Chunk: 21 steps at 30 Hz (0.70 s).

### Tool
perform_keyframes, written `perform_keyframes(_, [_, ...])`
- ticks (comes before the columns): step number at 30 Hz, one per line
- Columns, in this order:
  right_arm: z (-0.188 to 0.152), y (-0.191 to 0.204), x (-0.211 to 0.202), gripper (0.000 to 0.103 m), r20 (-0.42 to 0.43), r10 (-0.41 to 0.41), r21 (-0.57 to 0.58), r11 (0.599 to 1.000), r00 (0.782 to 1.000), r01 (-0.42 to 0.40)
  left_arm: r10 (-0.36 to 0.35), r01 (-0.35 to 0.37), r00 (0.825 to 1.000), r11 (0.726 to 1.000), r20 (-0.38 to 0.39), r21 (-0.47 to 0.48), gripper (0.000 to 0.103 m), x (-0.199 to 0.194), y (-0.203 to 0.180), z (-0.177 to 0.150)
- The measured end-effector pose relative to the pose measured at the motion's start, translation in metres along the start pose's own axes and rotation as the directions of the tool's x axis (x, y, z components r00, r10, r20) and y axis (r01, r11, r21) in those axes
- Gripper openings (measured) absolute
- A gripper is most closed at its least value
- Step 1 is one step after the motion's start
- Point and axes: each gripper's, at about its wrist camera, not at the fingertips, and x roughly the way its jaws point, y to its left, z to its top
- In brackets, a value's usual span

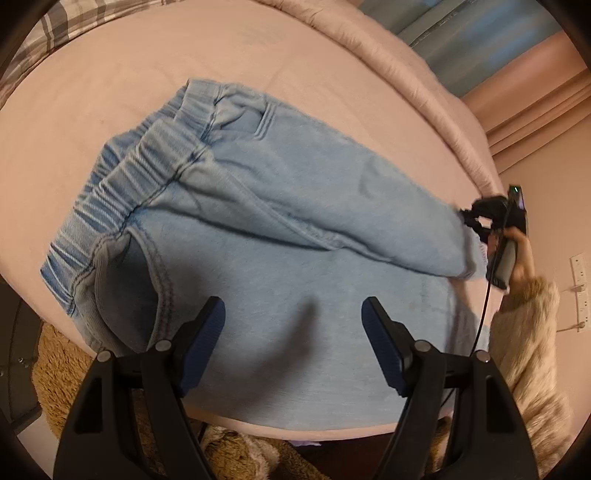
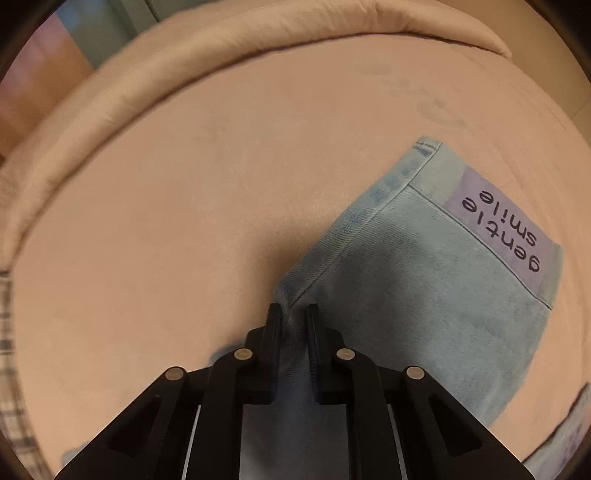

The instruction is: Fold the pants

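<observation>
Light blue denim pants lie on a pink bed, elastic waistband to the left, legs running right, one leg lying over the other. My left gripper is open and empty, hovering just above the near leg. My right gripper shows at the far right of the left wrist view, at the leg ends, held by a hand. In the right wrist view my right gripper is shut on the pants' leg fabric, near a hem with a lilac "gentle smile" label.
The pink bed sheet spreads around the pants, with a rolled pink duvet along the far edge. A plaid blanket lies at top left. A brown fluffy rug lies below the bed edge. A fur-sleeved arm is at right.
</observation>
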Motion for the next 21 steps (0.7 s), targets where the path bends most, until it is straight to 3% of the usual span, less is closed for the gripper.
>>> perform_keyframes(4, [-0.024, -0.031, -0.07, 0.009, 0.125, 0.145, -0.007, 0.989, 0.982, -0.145, -0.015, 0.014, 0.999, 1.0, 0.05, 0.015, 0.077, -0.013, -0.011, 0.009])
perform_keyframes(7, [-0.065, -0.062, -0.126, 0.009, 0.206, 0.293, -0.02, 0.955, 0.934, -0.295, -0.056, 0.056, 0.996, 0.998, 0.064, 0.012, 0.081, -0.018, -0.021, 0.019])
perform_keyframes(10, [-0.122, -0.102, -0.161, 0.009, 0.248, 0.352, -0.022, 0.934, 0.903, -0.357, -0.104, 0.103, 0.993, 0.995, 0.064, 0.016, 0.086, -0.015, -0.033, 0.027])
perform_keyframes(13, [-0.165, -0.126, -0.15, 0.009, 0.218, 0.349, 0.005, 0.933, 0.911, -0.359, -0.125, 0.124, 0.989, 0.992, 0.078, 0.026, 0.086, -0.004, -0.049, 0.041])
perform_keyframes(17, [-0.169, -0.133, -0.125, 0.009, 0.133, 0.313, 0.049, 0.945, 0.94, -0.322, -0.088, 0.086, 0.994, 0.996, 0.06, 0.025, 0.084, 0.033, -0.062, 0.067])
perform_keyframes(20, [-0.174, -0.137, -0.111, 0.009, 0.093, 0.307, 0.086, 0.945, 0.947, -0.315, -0.012, 0.012, 1.0, 1.0, 0.013, -0.006, 0.075, 0.072, -0.062, 0.085])
perform_keyframes(21, [-0.175, -0.134, -0.114, 0.009, 0.091, 0.304, 0.084, 0.946, 0.948, -0.312, 0.008, -0.008, 1.0, 1.0, -0.004, -0.023, 0.065, 0.085, -0.059, 0.09])
